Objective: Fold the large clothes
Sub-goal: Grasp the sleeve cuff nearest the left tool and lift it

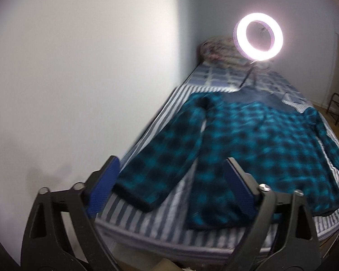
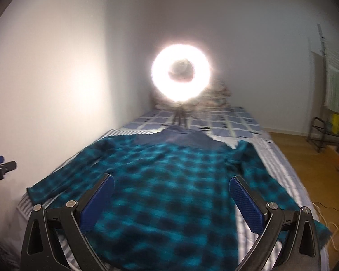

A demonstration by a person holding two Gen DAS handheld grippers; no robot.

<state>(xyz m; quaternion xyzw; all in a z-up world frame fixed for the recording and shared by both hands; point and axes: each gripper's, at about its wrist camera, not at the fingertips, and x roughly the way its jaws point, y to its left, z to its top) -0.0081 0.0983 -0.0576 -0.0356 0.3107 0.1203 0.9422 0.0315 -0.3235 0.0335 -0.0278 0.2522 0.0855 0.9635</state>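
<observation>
A large teal-and-black checked flannel shirt point(image 2: 169, 180) is lying spread flat on a bed covered with a blue-and-white striped sheet point(image 1: 133, 216), its dark blue collar yoke point(image 2: 174, 136) pointing toward the far end and its hem toward the cameras. One long sleeve point(image 1: 160, 158) is stretching out along the wall side of the bed, its dark cuff point(image 1: 135, 197) resting on the striped sheet near the bed's near edge; the other sleeve point(image 2: 260, 169) is running down the side toward the wooden floor point(image 2: 305, 158).

The left tool point(image 1: 171, 169) is hovering over the near corner of the bed with its blue ribbed pads point(image 1: 106, 185) standing wide apart — the wall-side sleeve is showing between them, but the pads are not pressing on it. The right tool point(image 2: 171, 188) is likewise standing wide open above the lower body of the shirt, gripping nothing.

Beyond the shirt, a blue checked blanket point(image 2: 226, 119) is covering the far part of the bed, and a bright lit ring light point(image 2: 180, 72) is glaring at the head end — a patterned pillow point(image 1: 217, 49) is lying behind it. A white wall point(image 1: 79, 67) is running along the bed's side, and a dark metal rack point(image 2: 323, 135) is standing on the floor at the right.
</observation>
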